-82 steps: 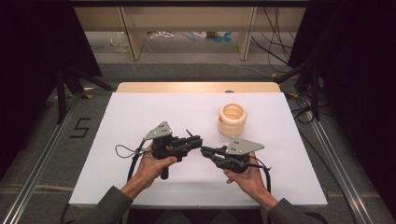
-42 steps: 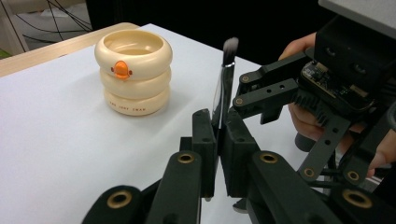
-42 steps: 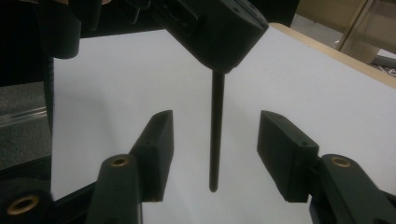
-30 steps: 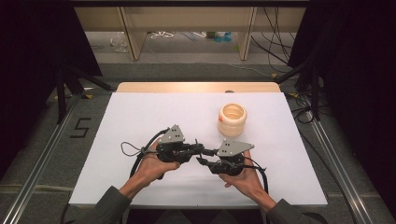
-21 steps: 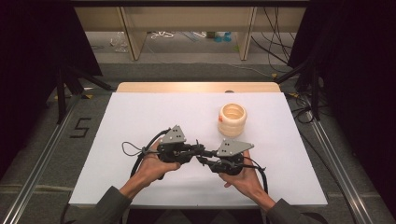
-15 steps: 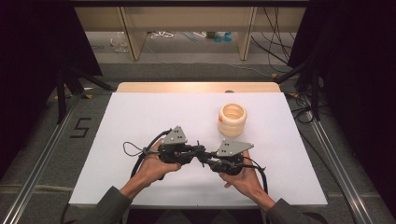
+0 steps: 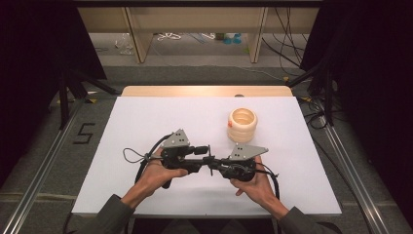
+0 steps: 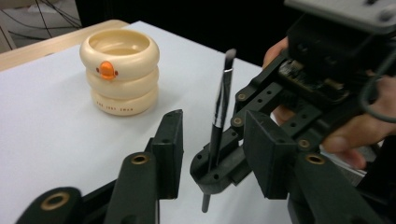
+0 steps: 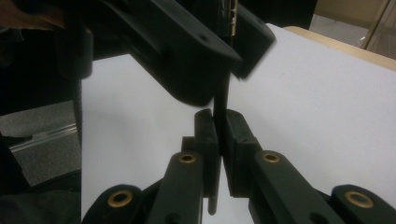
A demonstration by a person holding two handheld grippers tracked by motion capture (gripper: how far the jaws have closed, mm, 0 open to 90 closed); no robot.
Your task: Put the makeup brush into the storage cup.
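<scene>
- Over the near middle of the white rectangular table top (image 7: 146,122), the left gripper (image 7: 207,150) and the right gripper (image 7: 213,165) meet tip to tip, each held in one of the person's hands.
- The right gripper's (image 9: 219,140) two black jaws are pressed together on a thin black make-up brush (image 9: 222,100), clamped on the lower part of its handle; the handle's end pokes out below the pads.
- In the left gripper view the brush (image 8: 219,116) stands nearly upright, its dark bristle tip uppermost and slightly blurred, its shiny ferrule just below.
- The left gripper's (image 8: 212,149) jaws stand apart on either side of the brush; they have just been opening, and neither pad touches the handle in that view.
- In the right gripper view the left gripper's jaws loom dark and out of focus across the top, hiding the brush's upper part.
- From the high view the brush is too thin to make out between the tips.
- A cream holder shaped like stacked rings (image 8: 119,70) with a small orange beak stands on the table well apart from the grippers; small lettering on its lowest ring is unreadable.
- In the high view the same holder (image 7: 242,124) sits beyond the right hand (image 7: 253,183); the left hand (image 7: 160,173) is partly covered by its gripper's body.
</scene>
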